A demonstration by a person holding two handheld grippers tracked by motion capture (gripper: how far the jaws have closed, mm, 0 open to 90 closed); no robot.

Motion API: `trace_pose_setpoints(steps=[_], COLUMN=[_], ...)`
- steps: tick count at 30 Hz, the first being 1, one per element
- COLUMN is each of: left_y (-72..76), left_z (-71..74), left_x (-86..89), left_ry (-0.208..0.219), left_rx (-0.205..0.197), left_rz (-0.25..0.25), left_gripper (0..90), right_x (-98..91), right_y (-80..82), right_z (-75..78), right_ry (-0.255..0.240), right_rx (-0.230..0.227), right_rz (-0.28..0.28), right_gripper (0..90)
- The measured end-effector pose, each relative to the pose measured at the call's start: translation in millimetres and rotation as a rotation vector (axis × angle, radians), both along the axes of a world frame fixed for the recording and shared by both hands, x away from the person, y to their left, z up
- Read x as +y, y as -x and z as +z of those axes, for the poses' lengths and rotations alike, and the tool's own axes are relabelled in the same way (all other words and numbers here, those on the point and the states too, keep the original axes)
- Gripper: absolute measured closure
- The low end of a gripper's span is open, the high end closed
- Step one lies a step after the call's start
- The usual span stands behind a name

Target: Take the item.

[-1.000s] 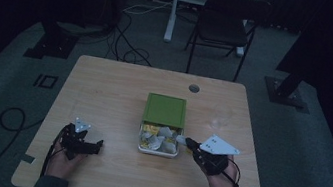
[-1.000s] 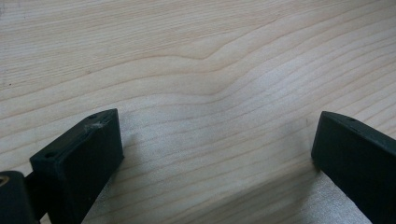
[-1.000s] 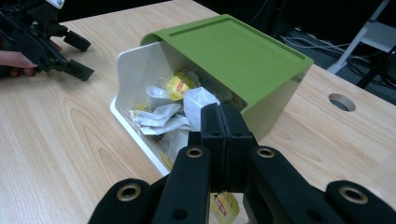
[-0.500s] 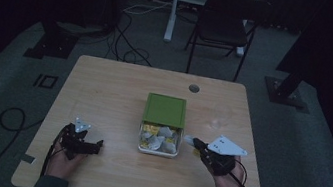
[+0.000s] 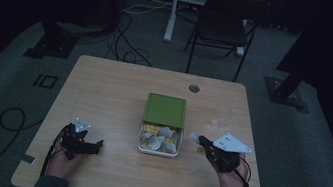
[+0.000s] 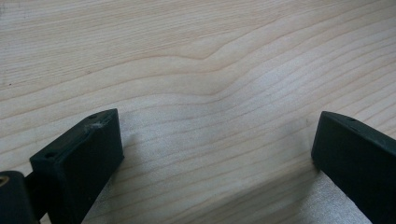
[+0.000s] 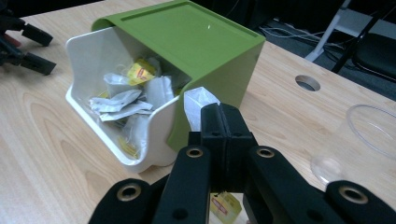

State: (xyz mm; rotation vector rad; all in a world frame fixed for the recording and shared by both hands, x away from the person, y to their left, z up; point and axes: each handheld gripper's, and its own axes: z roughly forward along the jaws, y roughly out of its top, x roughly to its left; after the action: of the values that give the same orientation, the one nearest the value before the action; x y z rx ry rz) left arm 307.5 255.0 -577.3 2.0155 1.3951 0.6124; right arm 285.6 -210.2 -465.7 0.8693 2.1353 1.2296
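1. The right gripper is clamped on a white tea bag, its 2 jaws pressed together with the sachet sticking out past their tips. A yellow tag hangs below the jaws in the right gripper view.
2. Compared with 1 second ago, the right gripper has drawn back from the open front of the box. Then its tips were at the white tray's right front corner; now they sit apart from it, out towards the desk's right edge. Half a second ago it was already part of the way out.
3. The tea bag has come away with the gripper and now sits between the box and the right edge of the desk, off the desk surface.
4. The green-lidded box is unmoved near the middle of the desk, its open white tray facing the near edge and holding a heap of white and yellow sachets.
5. The left gripper has stayed where it was, close to the near left corner of the desk. Its jaws stand wide apart with bare wood between them.
6. A clear plastic cup stands on the desk to the right of the box, towards the right edge, and it has not shifted.
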Motion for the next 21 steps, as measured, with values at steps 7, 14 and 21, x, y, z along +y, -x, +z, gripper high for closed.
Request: trace_pose_setpoints(steps=[7,14,21], left_y=[0.0,0.0,0.0], left_z=[0.0,0.0,0.0], left_x=[0.0,0.0,0.0], left_ry=[0.0,0.0,0.0], left_rx=[0.0,0.0,0.0], left_rz=[0.0,0.0,0.0], left_gripper=[2.7,2.7,2.7], right_x=[-6.1,-10.8,-13.5], right_y=[-10.1,-19.4,-25.9], right_z=[-0.6,2.9,4.2], right_ry=[-0.015,-0.017,-0.012], right_rx=[-0.004,-0.012,-0.014], right_rz=[-0.025,-0.035,-0.043], right_gripper=[90.0,90.0,90.0])
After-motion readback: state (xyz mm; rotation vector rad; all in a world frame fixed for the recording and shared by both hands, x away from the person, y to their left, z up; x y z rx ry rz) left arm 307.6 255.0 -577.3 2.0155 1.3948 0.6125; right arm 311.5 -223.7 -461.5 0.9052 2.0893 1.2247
